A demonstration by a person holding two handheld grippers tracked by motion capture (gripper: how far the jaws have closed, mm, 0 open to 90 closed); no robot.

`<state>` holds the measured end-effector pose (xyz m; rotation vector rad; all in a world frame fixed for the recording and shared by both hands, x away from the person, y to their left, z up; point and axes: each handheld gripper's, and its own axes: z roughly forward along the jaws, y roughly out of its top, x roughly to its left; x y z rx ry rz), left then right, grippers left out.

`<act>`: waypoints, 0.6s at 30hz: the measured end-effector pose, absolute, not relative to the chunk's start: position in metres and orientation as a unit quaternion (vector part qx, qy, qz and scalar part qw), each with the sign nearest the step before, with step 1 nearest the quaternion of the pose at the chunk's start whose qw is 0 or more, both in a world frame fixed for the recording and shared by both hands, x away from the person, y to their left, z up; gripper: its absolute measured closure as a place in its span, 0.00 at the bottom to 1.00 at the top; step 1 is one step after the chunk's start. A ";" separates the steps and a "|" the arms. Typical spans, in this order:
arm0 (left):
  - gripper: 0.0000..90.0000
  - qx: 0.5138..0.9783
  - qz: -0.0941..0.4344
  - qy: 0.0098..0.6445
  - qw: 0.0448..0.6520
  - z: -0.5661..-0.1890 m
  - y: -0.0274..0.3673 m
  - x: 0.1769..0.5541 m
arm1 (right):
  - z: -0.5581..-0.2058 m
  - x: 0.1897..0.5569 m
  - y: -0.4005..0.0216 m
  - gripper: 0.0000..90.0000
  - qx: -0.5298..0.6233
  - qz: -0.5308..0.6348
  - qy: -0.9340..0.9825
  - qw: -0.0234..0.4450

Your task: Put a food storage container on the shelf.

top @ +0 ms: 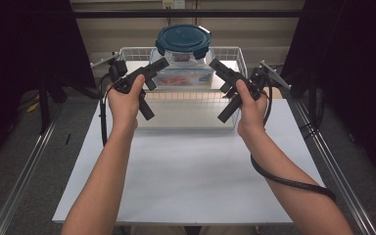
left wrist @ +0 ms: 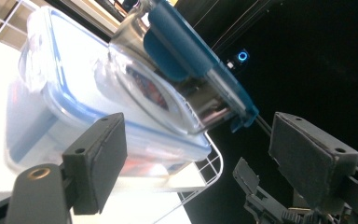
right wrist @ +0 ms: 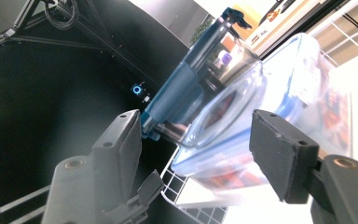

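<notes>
Your left gripper (top: 162, 62) and right gripper (top: 213, 63) both have their jaws spread wide and grasp nothing; they hang on either side of the round glass container (top: 182, 55) with the dark teal lid (top: 183, 38), each pointing inward at it but still apart from it. That container sits on top of a flat rectangular clear box (top: 182, 77) with a blue-edged lid, and both stand inside the white wire basket (top: 235, 53) at the far end of the white table (top: 186, 176). In the left gripper view the glass wall lies between the pads but farther off, and the right gripper view shows the same from the other side. To take the round container well, I would bring both grippers in level and together, so that neither pushes it sideways off the box beneath; aim for the glass body just under the lid rim rather than the lid clips, which may flex or pop. Glass is likely slick, so press evenly from the two sides and lift straight up to clear the basket wall. Inside the round container something dark red shows through the glass; what it is cannot be told. The lower box holds reddish-orange contents, blurred through the plastic. Both lids look seated.
</notes>
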<state>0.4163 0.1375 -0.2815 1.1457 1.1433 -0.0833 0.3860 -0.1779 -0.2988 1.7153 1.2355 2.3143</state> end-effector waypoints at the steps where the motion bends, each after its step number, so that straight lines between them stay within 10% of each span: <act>1: 0.21 0.509 -0.040 0.512 0.690 -0.283 0.137 0.415 | -0.301 0.384 -0.179 0.38 0.548 0.737 0.396 0.002; 18: 0.17 0.521 -0.055 0.507 0.684 -0.302 0.139 0.399 | -0.324 0.367 -0.181 0.34 0.543 0.733 0.410 -0.009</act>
